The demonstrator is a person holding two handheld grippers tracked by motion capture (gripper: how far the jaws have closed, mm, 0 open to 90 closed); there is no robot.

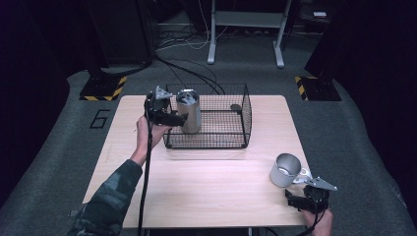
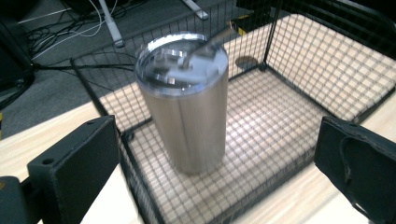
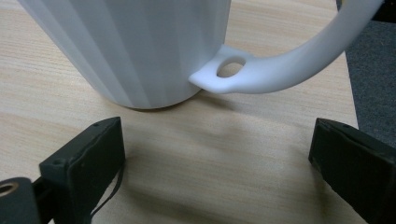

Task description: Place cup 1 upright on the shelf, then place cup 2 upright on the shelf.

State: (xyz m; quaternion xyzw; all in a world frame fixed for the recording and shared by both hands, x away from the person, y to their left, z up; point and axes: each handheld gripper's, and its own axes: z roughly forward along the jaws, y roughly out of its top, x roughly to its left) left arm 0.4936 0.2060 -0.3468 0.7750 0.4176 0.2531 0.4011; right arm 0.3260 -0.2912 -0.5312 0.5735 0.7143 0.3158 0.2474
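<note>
A steel tumbler with a clear lid stands upright inside the left end of a black wire basket. My left gripper is at the basket's left wall. In the left gripper view the tumbler rises between the wide-apart jaws of that gripper, and neither jaw touches it. A pale mug stands on the table near the right front corner. My right gripper sits open just in front of it. In the right gripper view the mug and its handle lie beyond the gripper.
A small dark round object lies at the basket's back right. The wooden table has bare room between basket and front edge. Cables and a metal stand are on the floor beyond. The table's right edge is close to the mug.
</note>
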